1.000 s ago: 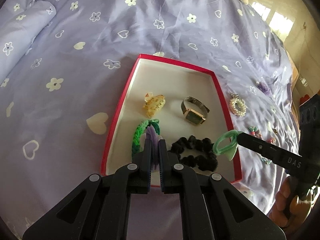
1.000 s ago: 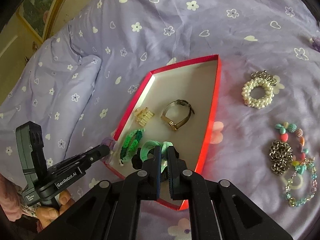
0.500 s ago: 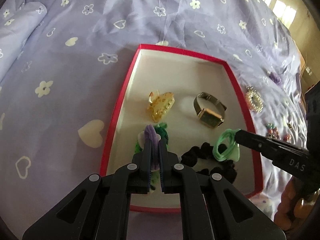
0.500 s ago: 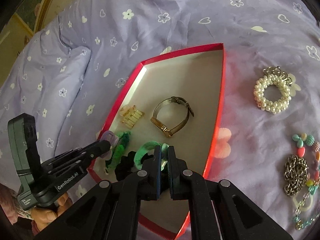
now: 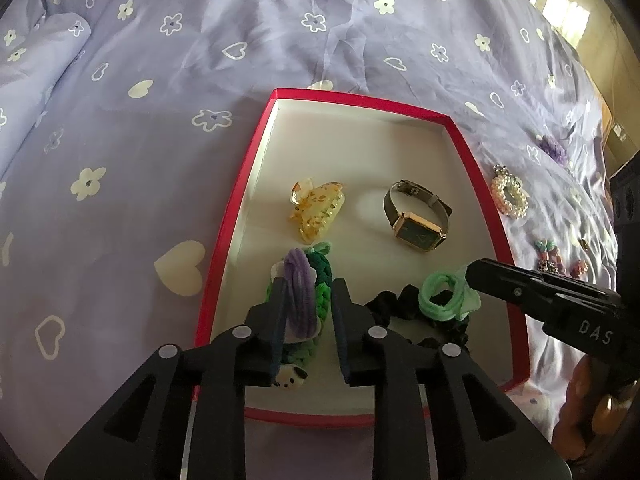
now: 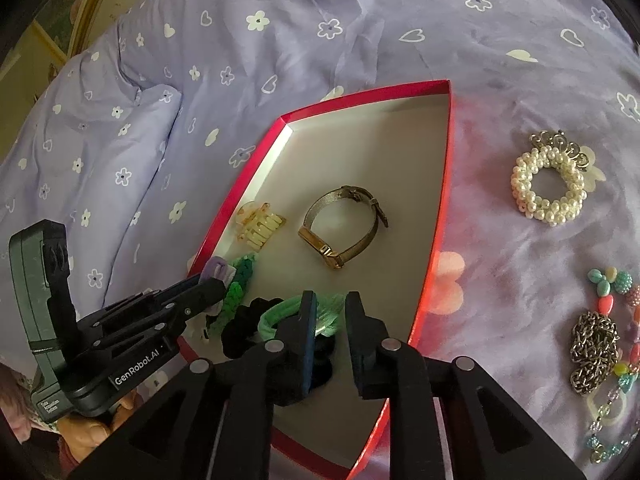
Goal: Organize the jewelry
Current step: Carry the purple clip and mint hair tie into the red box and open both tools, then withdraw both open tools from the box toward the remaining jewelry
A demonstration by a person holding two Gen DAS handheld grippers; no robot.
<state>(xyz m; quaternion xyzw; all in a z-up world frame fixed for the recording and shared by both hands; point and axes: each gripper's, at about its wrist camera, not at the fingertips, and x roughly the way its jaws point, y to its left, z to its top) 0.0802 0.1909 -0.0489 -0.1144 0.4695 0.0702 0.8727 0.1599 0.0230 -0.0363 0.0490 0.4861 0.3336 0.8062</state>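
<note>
Left wrist view: the left claw [image 5: 308, 300] is opening, the purple hair tie [image 5: 299, 292] loose between its fingers, over the green braided band [image 5: 322, 280] at six o'clock in the red box [image 5: 224, 240]. Hair clip [image 5: 318, 210] and watch [image 5: 418, 220] lie at centre.

Right wrist view: the right claw [image 6: 330, 316] is opening around the mint scrunchie [image 6: 280, 314], atop the black scrunchie [image 6: 244, 330]. On the bed [image 6: 360, 20], a pearl bracelet [image 6: 548, 188] lies at three o'clock.
</note>
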